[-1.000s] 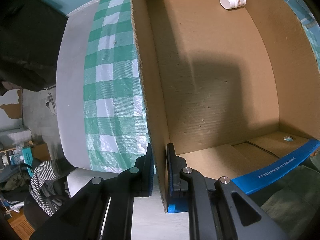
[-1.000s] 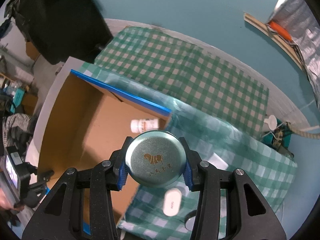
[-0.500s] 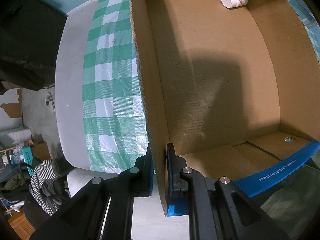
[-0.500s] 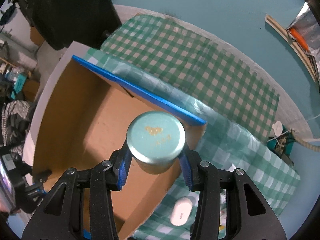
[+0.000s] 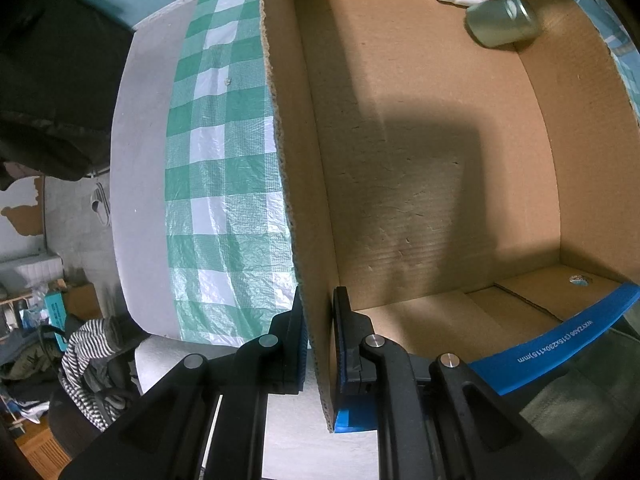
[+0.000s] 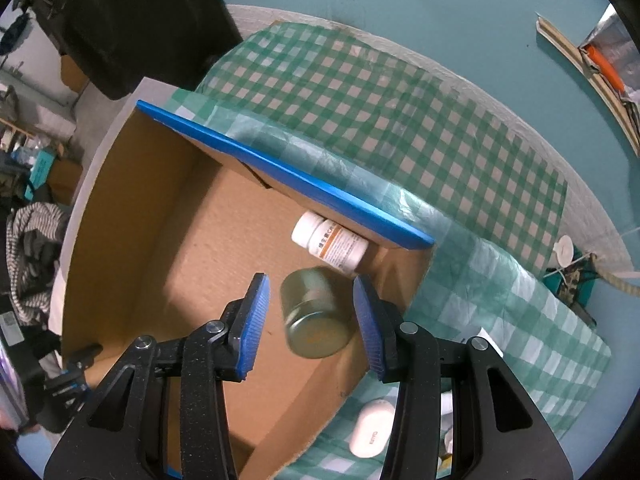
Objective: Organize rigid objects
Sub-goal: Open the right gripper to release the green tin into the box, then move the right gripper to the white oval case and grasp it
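The tin [image 6: 316, 316] has left my right gripper [image 6: 312, 320], now spread apart above the cardboard box [image 5: 420, 200] my left gripper [image 5: 318, 340] clamps, beside the white bottle [image 6: 332, 246]; the white case [image 6: 370, 434] remains outside.

Tin [image 6: 315, 312] lies in box [image 6: 132, 216] beside bottle [image 6: 330, 247].

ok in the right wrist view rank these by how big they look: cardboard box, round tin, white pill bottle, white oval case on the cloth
1. cardboard box, far the largest
2. round tin, though it lies nearest the camera
3. white pill bottle and white oval case look too alike to rank
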Motion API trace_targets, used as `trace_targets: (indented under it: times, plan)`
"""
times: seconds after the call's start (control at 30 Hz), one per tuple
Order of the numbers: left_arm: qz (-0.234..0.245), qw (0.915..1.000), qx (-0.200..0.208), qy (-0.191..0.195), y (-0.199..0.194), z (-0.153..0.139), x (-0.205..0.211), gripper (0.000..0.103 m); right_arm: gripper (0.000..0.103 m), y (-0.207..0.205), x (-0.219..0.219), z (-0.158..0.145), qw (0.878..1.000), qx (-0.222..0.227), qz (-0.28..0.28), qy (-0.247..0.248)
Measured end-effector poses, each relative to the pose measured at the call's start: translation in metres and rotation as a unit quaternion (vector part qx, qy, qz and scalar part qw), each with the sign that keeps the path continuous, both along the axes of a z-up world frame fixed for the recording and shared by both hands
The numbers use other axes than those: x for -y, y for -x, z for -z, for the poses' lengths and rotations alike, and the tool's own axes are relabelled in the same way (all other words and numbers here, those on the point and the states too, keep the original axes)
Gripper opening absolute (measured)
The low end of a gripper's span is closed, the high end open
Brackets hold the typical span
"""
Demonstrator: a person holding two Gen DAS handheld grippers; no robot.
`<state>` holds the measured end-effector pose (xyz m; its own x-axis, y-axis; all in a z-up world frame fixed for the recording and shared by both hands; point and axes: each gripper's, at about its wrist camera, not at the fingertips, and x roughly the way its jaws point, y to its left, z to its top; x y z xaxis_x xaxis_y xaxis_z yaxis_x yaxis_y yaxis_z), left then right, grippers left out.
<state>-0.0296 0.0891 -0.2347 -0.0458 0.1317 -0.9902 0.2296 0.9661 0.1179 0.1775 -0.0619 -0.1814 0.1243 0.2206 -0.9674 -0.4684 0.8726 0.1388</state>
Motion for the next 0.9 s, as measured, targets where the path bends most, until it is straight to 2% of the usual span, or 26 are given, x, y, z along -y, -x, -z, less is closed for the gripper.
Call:
trace_targets:
  times: [0.13,0.37,0.7,0.9]
  plan:
    - [0.003,1.0,0.0,-0.001,0.0,0.0,0.001,0.011,0.046,0.002,0.004,-0.005,1.0,0.003,0.008,-0.013]
    - [0.005,1.0,0.001,-0.002,0.001,-0.001,0.004,0.011,0.055,0.006,0.021,-0.024,0.999,0.014,0.028,-0.026]
    - [0.008,1.0,0.0,-0.002,0.001,-0.001,0.003,0.011,0.055,0.017,0.058,-0.047,0.997,0.021,0.055,-0.043]
    - [0.01,0.9999,0.001,-0.002,-0.001,-0.002,0.002,0.011,0.055,0.027,0.083,-0.053,0.997,0.027,0.065,-0.035]
